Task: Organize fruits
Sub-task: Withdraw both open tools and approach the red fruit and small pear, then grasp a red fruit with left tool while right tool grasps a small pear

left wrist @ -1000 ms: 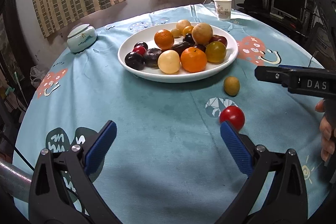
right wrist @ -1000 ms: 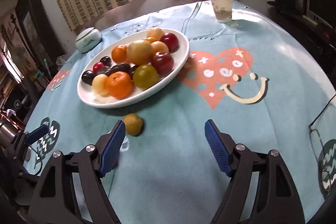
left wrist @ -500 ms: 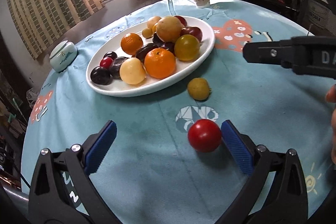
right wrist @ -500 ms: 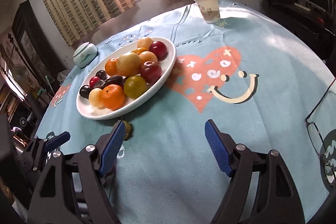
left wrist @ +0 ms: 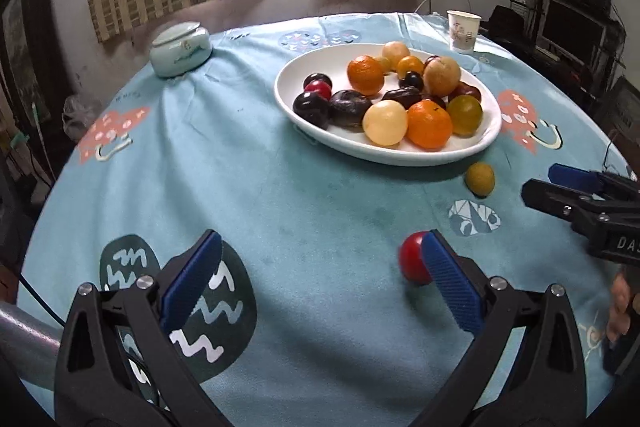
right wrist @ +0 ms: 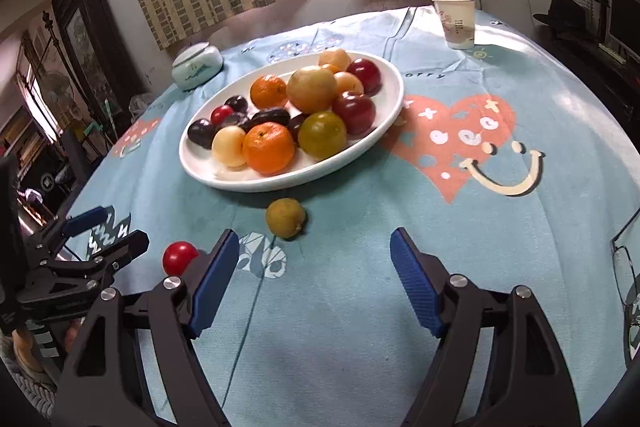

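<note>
A white oval plate [left wrist: 289,98] [right wrist: 200,169] holds several fruits: oranges, dark plums, pale and yellow-green ones. Two fruits lie loose on the teal tablecloth in front of it. The small yellow-green fruit [left wrist: 480,179] [right wrist: 285,218] sits just ahead of my right gripper [right wrist: 316,279], whose jaws stand open and empty. The red fruit [left wrist: 412,255] [right wrist: 179,257] is partly hidden behind the right finger of my left gripper [left wrist: 320,279], which is also open and holds nothing. Each gripper shows in the other's view, the right gripper [left wrist: 546,183] at the right edge and the left gripper [right wrist: 120,231] at the left.
A paper cup [right wrist: 456,21] stands at the far right of the round table and a pale lidded jar [left wrist: 180,49] at the far left. Eyeglasses [right wrist: 628,279] lie by the right edge. Furniture and a monitor stand beyond the table.
In the left wrist view the red fruit has slid from between the fingers to behind the right finger and the plate has shifted right. In the right wrist view the yellow-green fruit has come out from behind the left finger.
</note>
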### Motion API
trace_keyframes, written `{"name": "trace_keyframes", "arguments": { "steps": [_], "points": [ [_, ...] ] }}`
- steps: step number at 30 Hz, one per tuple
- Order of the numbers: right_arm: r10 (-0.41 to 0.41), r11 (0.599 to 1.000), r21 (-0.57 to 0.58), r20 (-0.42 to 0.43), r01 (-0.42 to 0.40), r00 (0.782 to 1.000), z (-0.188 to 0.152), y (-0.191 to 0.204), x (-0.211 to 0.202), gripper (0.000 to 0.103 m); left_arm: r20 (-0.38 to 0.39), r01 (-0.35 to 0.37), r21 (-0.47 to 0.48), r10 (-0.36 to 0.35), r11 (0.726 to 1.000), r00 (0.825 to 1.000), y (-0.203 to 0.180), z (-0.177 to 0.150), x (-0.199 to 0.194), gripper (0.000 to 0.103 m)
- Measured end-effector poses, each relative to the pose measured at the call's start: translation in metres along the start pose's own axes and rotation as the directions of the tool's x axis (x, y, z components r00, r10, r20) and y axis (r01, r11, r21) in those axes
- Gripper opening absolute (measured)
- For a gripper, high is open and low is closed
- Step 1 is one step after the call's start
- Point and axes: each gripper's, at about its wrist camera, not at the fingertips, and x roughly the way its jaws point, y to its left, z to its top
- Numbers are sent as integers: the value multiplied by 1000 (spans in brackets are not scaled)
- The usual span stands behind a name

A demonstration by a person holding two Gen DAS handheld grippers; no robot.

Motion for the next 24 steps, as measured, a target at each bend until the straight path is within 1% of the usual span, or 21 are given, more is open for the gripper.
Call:
{"name": "trace_keyframes", "arguments": {
  "steps": [1, 2, 4, 6, 7, 9, 11, 15, 17, 23, 24],
  "points": [
    [-4, 1000, -29, 4, 4, 1000, 0, 6, 1, 77, 11, -21, 30, 21, 999, 1000, -5, -2, -1, 101],
    [-7, 998, -56, 9, 8, 1000, 0, 12, 2, 77, 9, -22, 43, 22, 999, 1000, -8, -4, -1, 101],
    [-20, 995, -95, 11, 21, 1000, 2, 22, 6, 75, -6, 0, 50, 0, 999, 1000, -10, -7, 0, 101],
    [-31, 993, -117, 0, 31, 1000, 3, 28, 12, 74, 1, 10, 61, -10, 998, 1000, -13, -8, -2, 101],
    [-38, 992, -124, -5, 38, 999, 5, 29, 15, 70, 5, 22, 65, -22, 998, 1000, -14, -8, -3, 101],
    [-41, 991, -128, -26, 37, 999, 8, 30, 24, 65, 6, 28, 81, -29, 996, 1000, -17, -9, -3, 101],
    [-30, 992, -121, -47, 24, 998, 10, 30, 32, 59, 0, 16, 92, -16, 996, 1000, -20, -10, -2, 101],
    [-30, 992, -122, -42, 25, 999, 12, 32, 38, 58, -7, 11, 71, -10, 997, 1000, -17, -10, 0, 101],
    [-35, 991, -128, -35, 31, 999, 12, 33, 39, 55, -11, 11, 62, -10, 998, 1000, -15, -9, 0, 101],
    [-31, 996, -91, -68, 24, 997, 13, 25, 45, 54, -7, 14, 66, -13, 998, 1000, -15, -10, 0, 101],
    [-31, 996, -88, -68, 25, 997, 13, 24, 45, 50, -8, 13, 69, -13, 998, 1000, -15, -10, 0, 101]
  ]
}}
